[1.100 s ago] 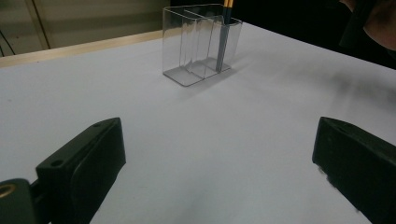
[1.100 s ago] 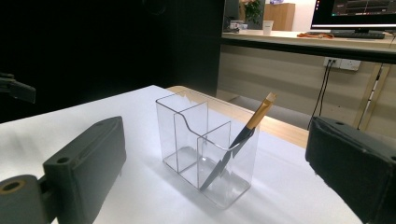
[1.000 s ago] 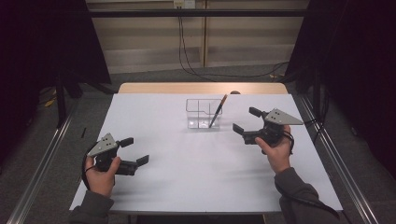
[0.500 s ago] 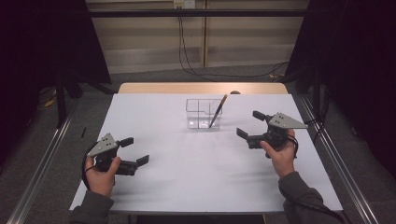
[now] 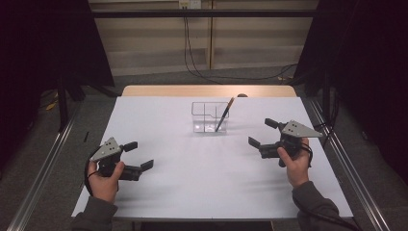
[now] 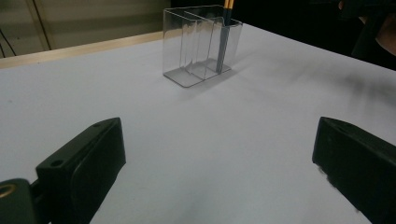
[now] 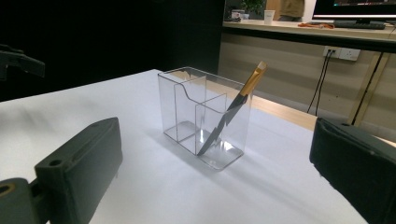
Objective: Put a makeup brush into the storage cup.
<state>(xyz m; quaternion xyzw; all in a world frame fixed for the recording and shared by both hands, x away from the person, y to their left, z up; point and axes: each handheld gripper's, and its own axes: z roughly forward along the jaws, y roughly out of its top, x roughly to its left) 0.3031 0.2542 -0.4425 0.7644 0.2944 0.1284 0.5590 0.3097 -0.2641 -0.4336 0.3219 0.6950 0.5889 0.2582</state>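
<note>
Between the right gripper's (image 5: 266,133) jaws, which stand wide apart, nothing is held; it hovers over the white table (image 5: 192,187) at the right, just right of the clear plastic organizer (image 5: 210,117). At the near left, the left gripper (image 5: 138,155) is likewise spread and empty, well apart from the organizer. The pen (image 7: 232,110), dark-barrelled with a gold top, leans tilted in the organizer's rightmost compartment, tip on its floor. Judging by this, the pen seems already stowed, with little left beyond drawing both hands clear.
</note>
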